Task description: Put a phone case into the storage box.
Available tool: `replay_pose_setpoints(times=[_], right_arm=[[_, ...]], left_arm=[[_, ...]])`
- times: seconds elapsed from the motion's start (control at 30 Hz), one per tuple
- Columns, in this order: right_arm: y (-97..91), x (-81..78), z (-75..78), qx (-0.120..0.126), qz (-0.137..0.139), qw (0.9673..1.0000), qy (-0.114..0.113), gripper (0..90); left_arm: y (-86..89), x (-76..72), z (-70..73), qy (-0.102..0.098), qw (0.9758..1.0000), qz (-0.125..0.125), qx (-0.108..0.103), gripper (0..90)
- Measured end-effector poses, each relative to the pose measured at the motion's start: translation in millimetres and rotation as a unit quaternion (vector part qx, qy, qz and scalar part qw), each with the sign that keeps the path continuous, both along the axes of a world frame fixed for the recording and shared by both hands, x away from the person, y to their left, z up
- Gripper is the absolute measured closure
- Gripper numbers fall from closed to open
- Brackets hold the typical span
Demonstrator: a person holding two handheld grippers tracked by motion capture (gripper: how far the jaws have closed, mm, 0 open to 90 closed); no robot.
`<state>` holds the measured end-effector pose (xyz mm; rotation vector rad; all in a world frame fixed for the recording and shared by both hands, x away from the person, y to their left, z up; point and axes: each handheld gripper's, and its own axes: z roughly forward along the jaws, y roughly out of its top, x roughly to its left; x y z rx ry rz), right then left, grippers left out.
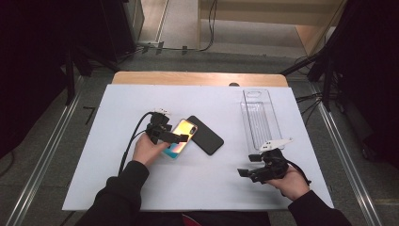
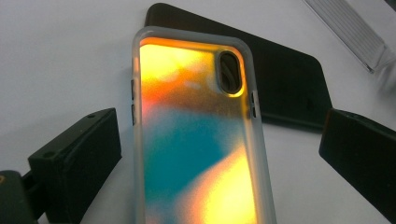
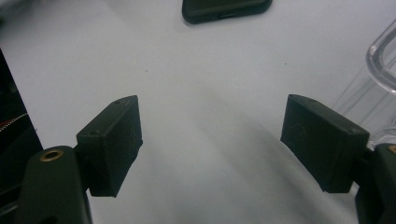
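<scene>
Left gripper (image 1: 181,138) straddling iridescent phone case (image 1: 180,138), jaws spread, no pinch; right gripper (image 1: 245,172) idle, jaws spread on nothing.

Case lies flat on the white table (image 1: 117,141), left of centre, its far end next to or slightly over the black phone (image 1: 205,135) — can't tell if they touch. In the left gripper view the case (image 2: 201,149) runs up between the two jaws with clear gaps on both sides, camera cutout at the far end, black phone (image 2: 289,84) behind it. Right gripper sits low near the table's right front corner, just this side of the clear plastic tray (image 1: 260,117). Right gripper view: bare table between the jaws, tray edge (image 3: 380,60) at right, phone end (image 3: 226,9) at top.
</scene>
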<state>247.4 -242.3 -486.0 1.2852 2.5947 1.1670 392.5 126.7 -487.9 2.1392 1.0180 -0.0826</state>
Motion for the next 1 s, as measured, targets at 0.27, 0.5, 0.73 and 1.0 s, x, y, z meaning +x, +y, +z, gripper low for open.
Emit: replay_pose_setpoints(times=[0.27,0.5,0.73,1.0], right_arm=[[0.5,-0.2,0.1,-0.002,0.0,1.0,0.001,18.5],[0.4,-0.1,0.0,-0.003,0.001,1.0,0.0,18.5],[0.3,-0.2,0.1,-0.003,0.001,1.0,-0.001,18.5],[0.6,-0.2,0.0,-0.005,0.002,1.0,-0.002,18.5]], left_arm=[[-6.0,-2.1,-6.7,0.009,0.9996,-0.01,0.026,0.0],[-11.5,-6.2,-7.7,-0.01,0.9989,-0.006,0.046,0.0],[-17.9,-12.6,-9.7,-0.038,0.9963,-0.004,0.077,0.0],[-21.6,-20.5,-9.5,-0.075,0.9899,0.019,0.119,13.6]])
